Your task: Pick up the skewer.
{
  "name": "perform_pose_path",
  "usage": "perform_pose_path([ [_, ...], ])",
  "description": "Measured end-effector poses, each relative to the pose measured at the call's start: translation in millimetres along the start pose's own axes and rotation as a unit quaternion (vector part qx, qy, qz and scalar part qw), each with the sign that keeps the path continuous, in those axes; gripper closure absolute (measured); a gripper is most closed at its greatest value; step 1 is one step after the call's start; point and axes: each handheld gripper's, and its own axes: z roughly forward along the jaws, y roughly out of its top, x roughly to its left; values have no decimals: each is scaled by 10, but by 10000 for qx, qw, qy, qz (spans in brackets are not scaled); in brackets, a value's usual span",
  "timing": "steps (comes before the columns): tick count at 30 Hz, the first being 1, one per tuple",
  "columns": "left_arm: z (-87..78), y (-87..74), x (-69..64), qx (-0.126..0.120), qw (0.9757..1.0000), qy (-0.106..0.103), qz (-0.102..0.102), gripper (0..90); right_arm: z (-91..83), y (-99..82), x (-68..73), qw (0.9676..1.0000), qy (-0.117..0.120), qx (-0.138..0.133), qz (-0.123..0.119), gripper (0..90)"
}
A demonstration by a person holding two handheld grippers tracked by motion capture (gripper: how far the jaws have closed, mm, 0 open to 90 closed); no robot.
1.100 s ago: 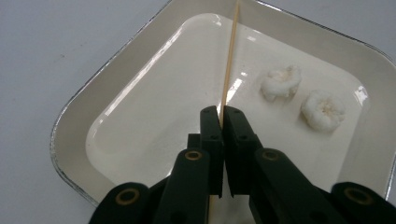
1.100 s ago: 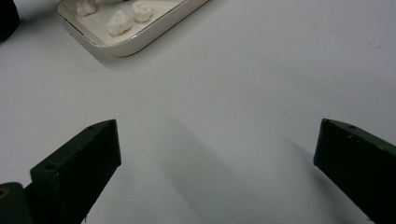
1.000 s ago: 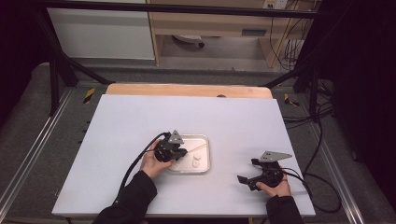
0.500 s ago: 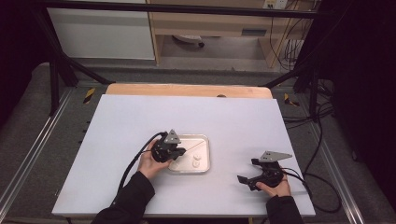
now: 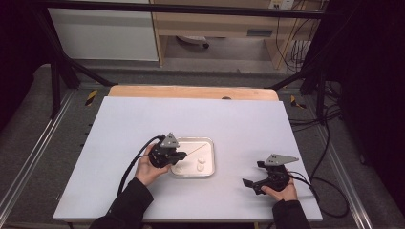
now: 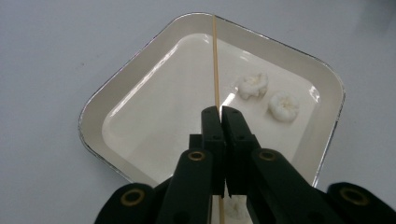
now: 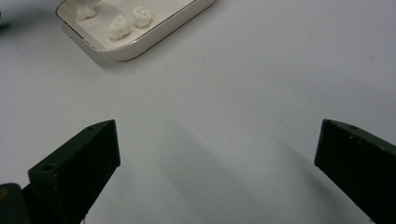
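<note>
**Thin skewer pinched over the tray, with little margin for a slip**

The worktop is smooth and pale, so anything that drops on it could roll or slide away. On it stands the cream tray, a shallow dish with a low rim; a sideways push from the left hand-held gripper could shove it across the surface rather than pin anything down.

That left hand-held gripper has its jaws closed tight on a thin wooden skewer, which runs forward over the tray floor toward the far rim. The stick is slender and held near one end, so it could pivot in the pads, bend or snap if its tip is pressed hard. The small white pieces lying in the tray look soft and crumbly; a poke off centre might just nudge one aside or break it up.

The right hand-held gripper rests well apart from the tray with jaws wide and nothing between them, so it offers the tray no steadying.

Hard to make out: whether the skewer's tip touches the rim or hangs just above it. A third white piece is partly covered by the left jaws. What the pieces are cannot be told.
</note>
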Motion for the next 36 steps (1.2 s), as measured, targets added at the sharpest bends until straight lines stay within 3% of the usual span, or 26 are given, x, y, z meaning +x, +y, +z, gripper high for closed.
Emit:
perform_pose_path([
  [10,-99,-23,-45,-32,10000,-26,27,887,72,134,103,9988,-287,81,-383,6],
  [19,-154,-24,-72,-20,10000,-67,32,887,124,308,288,9938,-442,160,-1008,8],
  [22,-157,-14,-88,3,10000,-88,42,887,149,361,348,9911,-472,243,-1220,9],
  [27,-170,7,-114,6,9999,-115,62,887,194,439,440,9837,-616,372,-1648,15],
  [36,-175,95,-194,17,9997,-165,151,888,248,556,543,9736,-693,494,-2116,16],
])
